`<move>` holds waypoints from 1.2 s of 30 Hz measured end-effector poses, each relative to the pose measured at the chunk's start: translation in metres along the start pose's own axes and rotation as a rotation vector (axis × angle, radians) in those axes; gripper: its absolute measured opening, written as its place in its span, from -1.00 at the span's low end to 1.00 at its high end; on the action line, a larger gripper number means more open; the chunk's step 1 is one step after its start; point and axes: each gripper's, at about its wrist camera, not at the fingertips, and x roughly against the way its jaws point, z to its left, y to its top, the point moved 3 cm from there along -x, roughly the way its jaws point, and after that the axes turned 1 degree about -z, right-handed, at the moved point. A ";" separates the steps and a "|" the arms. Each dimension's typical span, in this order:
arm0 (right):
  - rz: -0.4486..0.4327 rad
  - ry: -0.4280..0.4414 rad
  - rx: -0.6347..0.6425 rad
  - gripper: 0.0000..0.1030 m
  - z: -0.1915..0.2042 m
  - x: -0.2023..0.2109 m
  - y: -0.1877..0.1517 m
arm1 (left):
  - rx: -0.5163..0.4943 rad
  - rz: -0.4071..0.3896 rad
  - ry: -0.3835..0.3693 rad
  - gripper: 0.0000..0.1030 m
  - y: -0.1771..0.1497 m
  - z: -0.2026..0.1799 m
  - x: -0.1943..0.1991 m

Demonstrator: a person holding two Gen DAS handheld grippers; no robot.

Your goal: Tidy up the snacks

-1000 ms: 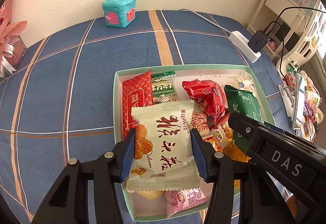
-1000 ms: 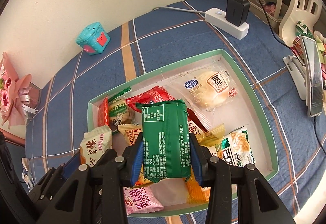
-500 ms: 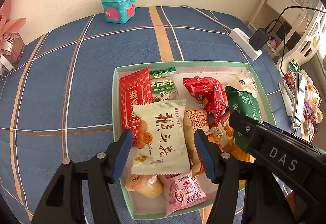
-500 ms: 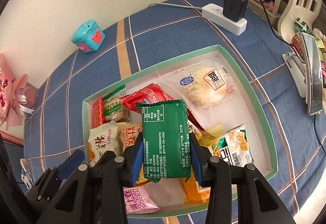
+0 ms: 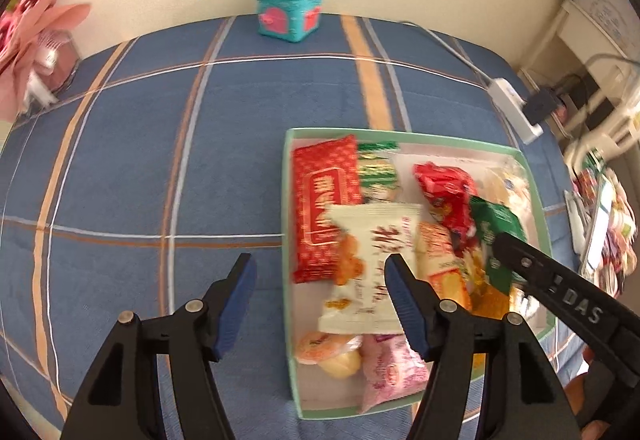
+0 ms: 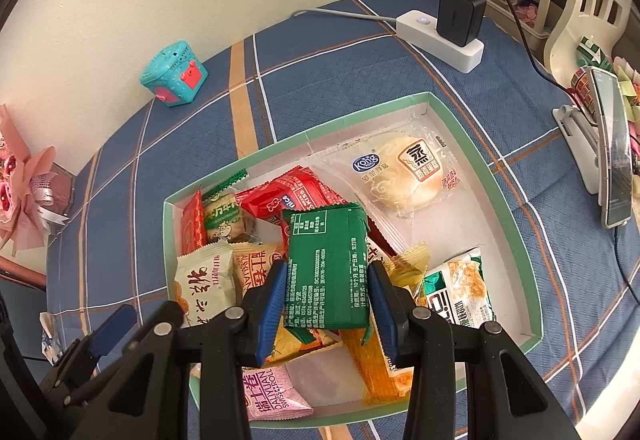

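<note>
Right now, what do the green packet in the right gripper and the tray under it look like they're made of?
Green packet: looks like thin plastic film, matte, creased along its folds with a crimped top edge, pinched in the right gripper. Tray: probably cardboard, with a mint green rim, plain white matte inside and thin, straight, sharply folded walls; a coating can't be judged.

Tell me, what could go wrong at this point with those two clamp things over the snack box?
The right gripper pinches the green packet only near its lower end, so it might slip or twist free. The open left gripper hangs by the box's left wall; a finger could catch the wall or nudge the white packet.
</note>
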 end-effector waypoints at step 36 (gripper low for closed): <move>-0.032 -0.047 0.094 1.00 0.015 0.000 -0.002 | 0.137 -0.077 0.229 0.96 0.007 0.065 0.004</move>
